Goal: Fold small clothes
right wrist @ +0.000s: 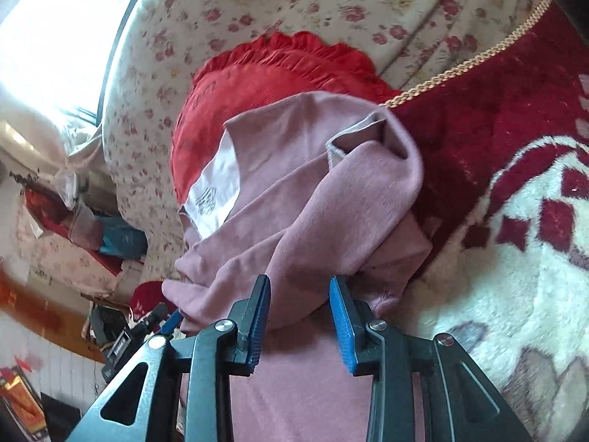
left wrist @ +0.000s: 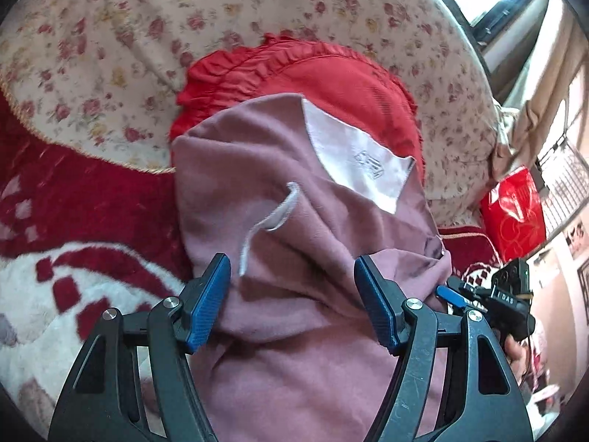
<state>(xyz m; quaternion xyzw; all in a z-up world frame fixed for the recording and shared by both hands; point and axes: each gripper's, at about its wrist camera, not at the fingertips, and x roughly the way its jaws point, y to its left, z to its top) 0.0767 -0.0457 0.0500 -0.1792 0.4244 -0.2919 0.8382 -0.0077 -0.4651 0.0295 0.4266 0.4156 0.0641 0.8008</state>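
A dusty-pink garment (left wrist: pixel 294 228) with a white lining patch (left wrist: pixel 353 158) and a white drawstring (left wrist: pixel 272 217) lies bunched on the blanket, its far end over a red cushion. My left gripper (left wrist: pixel 292 287) is open, its blue pads wide apart over the near part of the cloth. In the right wrist view the same garment (right wrist: pixel 294 199) is heaped with a folded cuff at the top. My right gripper (right wrist: pixel 300 302) is open, its jaws straddling the near edge of the cloth. The right gripper (left wrist: pixel 475 294) also shows at the garment's right edge.
A red ruffled cushion (left wrist: pixel 331 70) sits behind the garment against a floral sofa back (left wrist: pixel 221 11). A red-and-white plush blanket (left wrist: pixel 73 258) covers the seat. A red bag (left wrist: pixel 513 213) and window bars are at the right.
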